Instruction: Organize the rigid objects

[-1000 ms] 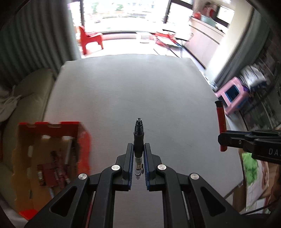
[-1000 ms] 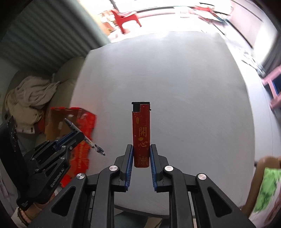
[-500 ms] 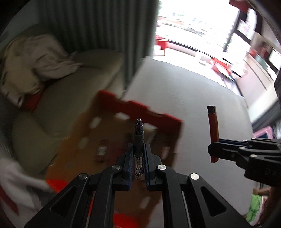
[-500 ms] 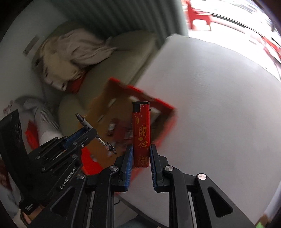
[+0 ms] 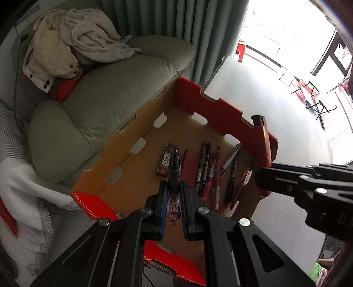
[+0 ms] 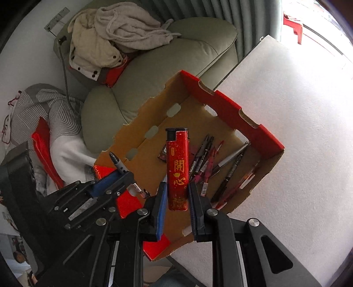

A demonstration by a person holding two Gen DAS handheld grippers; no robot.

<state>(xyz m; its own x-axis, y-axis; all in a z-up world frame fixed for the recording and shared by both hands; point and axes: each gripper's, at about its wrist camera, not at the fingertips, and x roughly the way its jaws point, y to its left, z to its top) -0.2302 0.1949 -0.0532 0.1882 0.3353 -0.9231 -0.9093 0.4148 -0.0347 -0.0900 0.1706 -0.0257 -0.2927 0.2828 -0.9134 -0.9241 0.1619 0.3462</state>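
Hovering now over the box (image 5: 222, 110), table behind.

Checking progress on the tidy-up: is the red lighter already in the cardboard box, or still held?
Still held. The right tool grips the red lighter above the cardboard box, where pens already lie.

Home living room: green sofa (image 5: 114, 92), heaped clothes (image 5: 72, 44), curtain (image 5: 176, 19).
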